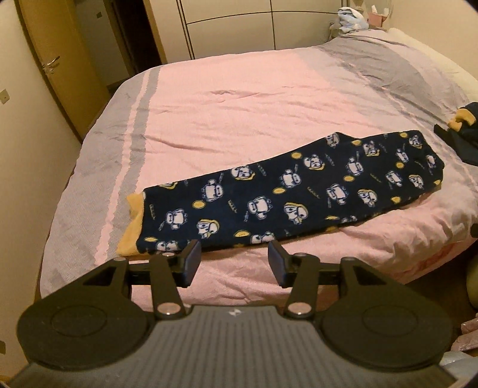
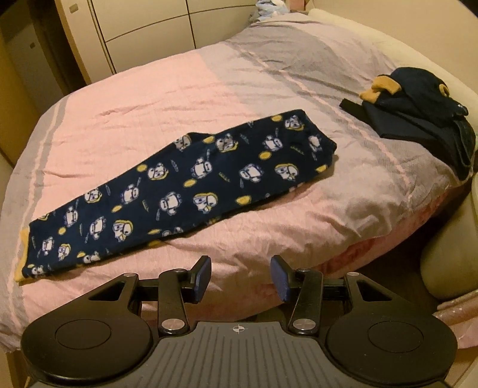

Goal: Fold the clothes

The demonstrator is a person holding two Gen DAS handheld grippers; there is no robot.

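Above the bed [image 1: 239, 98], both the left gripper [image 1: 233, 262] and right gripper [image 2: 240, 276] hang apart and empty, so the lengthwise-folded patterned pajama pants [image 1: 283, 188] likely need gripping at the yellow cuff [image 1: 131, 226] for a crosswise fold.

- A wide bed covered by a pink quilt [image 1: 239, 98] with grey bands near its left edge and across its far right part fills most of both views.
- A cream padded headboard [image 2: 352, 21] curves round the bed's far right side.
- Cream wardrobe doors [image 1: 233, 24] with thin dark seams line the far wall.
- A brown wooden door [image 1: 62, 59] with a metal lever handle [image 1: 51, 64] stands at far left, beside a dark doorway.
- A plain cream wall [image 1: 18, 143] runs down the left.
- The light is warm, dim and yellowish.
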